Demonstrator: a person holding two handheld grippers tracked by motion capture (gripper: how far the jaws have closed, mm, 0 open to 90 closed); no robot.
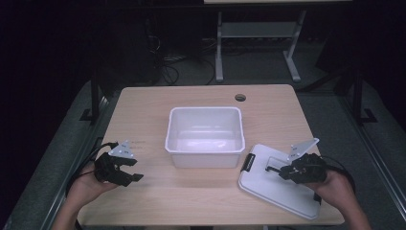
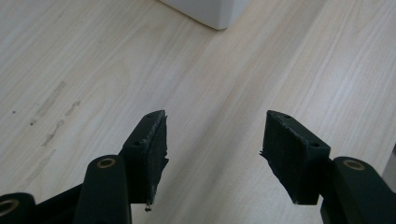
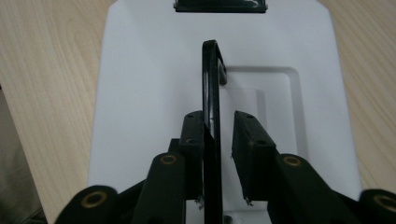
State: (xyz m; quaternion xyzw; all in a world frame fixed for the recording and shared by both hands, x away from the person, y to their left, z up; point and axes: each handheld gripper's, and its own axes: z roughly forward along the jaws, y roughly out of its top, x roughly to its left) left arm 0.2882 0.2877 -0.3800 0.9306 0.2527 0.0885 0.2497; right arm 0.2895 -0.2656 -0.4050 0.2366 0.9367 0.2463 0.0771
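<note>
Near right on the tabletop, your right tongs straddle the raised black handle of the white lid. One pad touches it, the other shows a gap, so it isn't pinched yet. The lid lies flat, just right of the open white bin, its black latch pointing at the bin.

Risks:
- the handle sits off-centre between the pads — squeeze now and it gets shoved sideways, and the lid may skid toward the right edge of the tabletop.
- a thin handle, gripped at one spot — lift it and the lid could swing and clip the bin's rim.

Left tongs are spread and empty over bare wood at near left, too far off to steady anything.
</note>
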